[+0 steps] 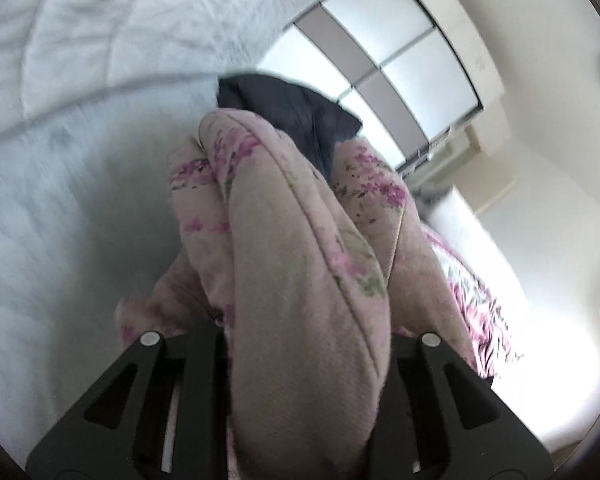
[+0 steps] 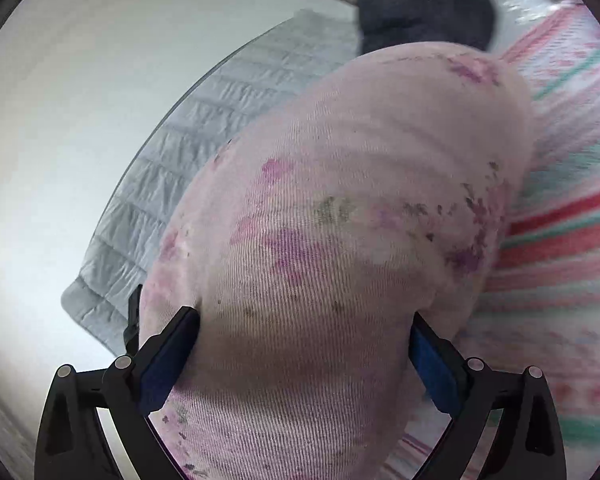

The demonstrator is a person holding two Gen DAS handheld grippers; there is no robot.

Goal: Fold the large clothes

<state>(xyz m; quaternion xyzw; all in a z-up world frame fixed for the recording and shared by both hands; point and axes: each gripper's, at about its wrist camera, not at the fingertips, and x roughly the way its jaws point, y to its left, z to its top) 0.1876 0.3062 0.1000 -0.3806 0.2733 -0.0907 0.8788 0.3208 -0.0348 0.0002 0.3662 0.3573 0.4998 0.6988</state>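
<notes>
My left gripper (image 1: 296, 344) is clamped on a thick bunched fold of the pink floral garment (image 1: 284, 248), which fills the space between its fingers and blocks most of what lies ahead. My right gripper (image 2: 304, 356) grips another bulge of the same garment (image 2: 340, 208), blue pads (image 2: 430, 356) pressed into the cloth. Just past the pink bundle sits a dark garment (image 2: 424, 12). Beneath lie a grey quilted cover (image 2: 204, 120) and, to the right, a striped blanket (image 2: 564, 240). Farthest off, pale wardrobe doors (image 1: 400, 52).
</notes>
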